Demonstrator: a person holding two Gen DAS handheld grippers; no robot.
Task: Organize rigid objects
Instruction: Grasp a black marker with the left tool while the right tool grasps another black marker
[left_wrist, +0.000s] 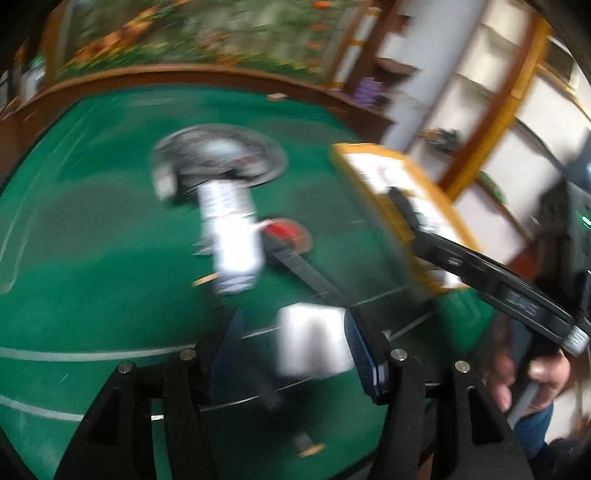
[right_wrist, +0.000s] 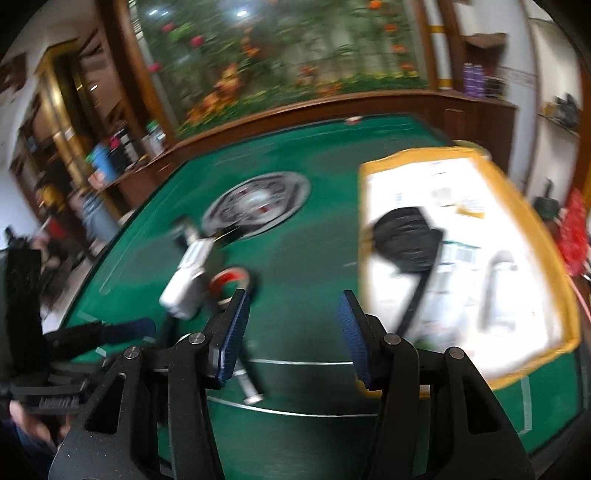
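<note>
both claws gape with nothing held: left claw (left_wrist: 291, 332), right claw (right_wrist: 293, 325). on the green bench (right_wrist: 303, 266), a white bottle (right_wrist: 186, 280) lies left of the yellow-rimmed box (right_wrist: 461, 258), a black tool (right_wrist: 410, 240) inside.

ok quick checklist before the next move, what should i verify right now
1. Left gripper jaws: a blurred white blocky object sits between them against one pad; firm grip: cannot tell.
2. Right gripper empty with jaws apart: ok.
3. Yellow-rimmed white tray on the green felt table, bare room beside the black-handled tool already in it: ok.
4. White bottle and red round object not yet in the tray: not ok.
5. Picture sharp enough to aim: not ok, both views blurred.
</note>
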